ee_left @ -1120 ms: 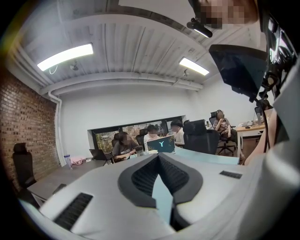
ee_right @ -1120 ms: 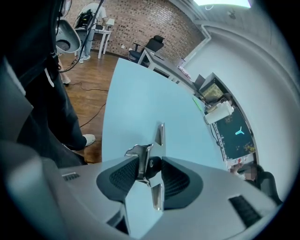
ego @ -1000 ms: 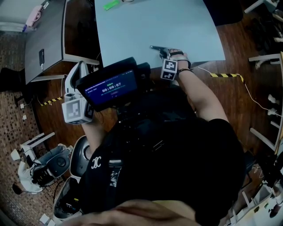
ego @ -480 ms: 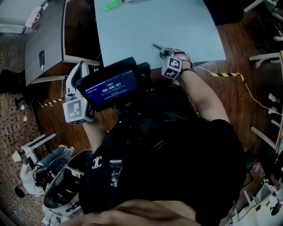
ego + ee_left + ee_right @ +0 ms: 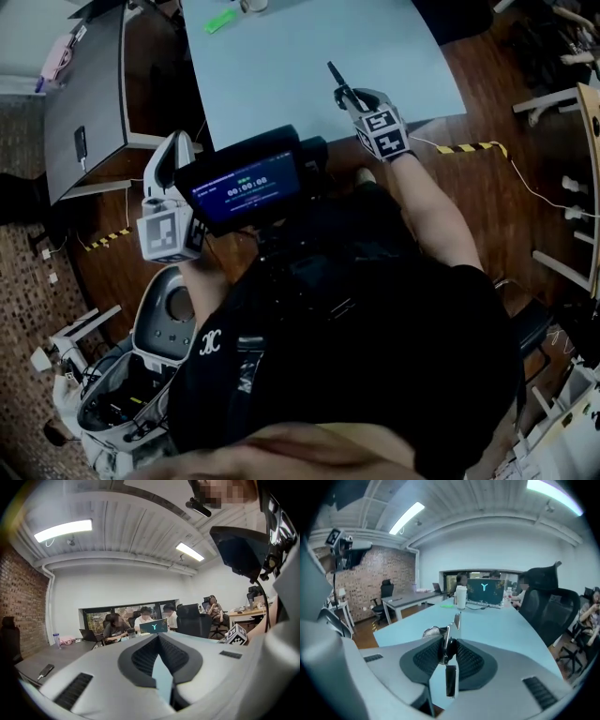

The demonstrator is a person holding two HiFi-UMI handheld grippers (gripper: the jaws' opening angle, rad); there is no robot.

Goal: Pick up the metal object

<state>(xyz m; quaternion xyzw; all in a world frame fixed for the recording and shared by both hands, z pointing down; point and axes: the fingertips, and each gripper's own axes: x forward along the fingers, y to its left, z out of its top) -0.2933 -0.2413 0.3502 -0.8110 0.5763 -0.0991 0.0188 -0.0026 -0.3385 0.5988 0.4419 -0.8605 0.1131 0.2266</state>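
The metal object (image 5: 337,79) is a slim dark tool with a long handle, held above the light blue table (image 5: 281,66) near its front edge. My right gripper (image 5: 351,96) is shut on it, and the handle sticks out forward and to the left. In the right gripper view the metal object (image 5: 447,645) stands clamped between the dark pads (image 5: 425,657) of the right gripper (image 5: 449,651). My left gripper (image 5: 177,142) hangs beside the person's body, off the table. In its own view the left gripper (image 5: 158,637) has its tips together with nothing in them.
A green item (image 5: 220,18) and a cup (image 5: 251,5) lie at the table's far end. A grey desk (image 5: 94,84) with a phone (image 5: 82,141) stands left. A screen (image 5: 246,177) sits at the person's chest. A white cup (image 5: 461,597), a laptop (image 5: 485,592) and a chair (image 5: 546,597) stand ahead.
The right gripper has turned and moved forward and up with the metal object, which now points away over the table. The left gripper has stayed in place.
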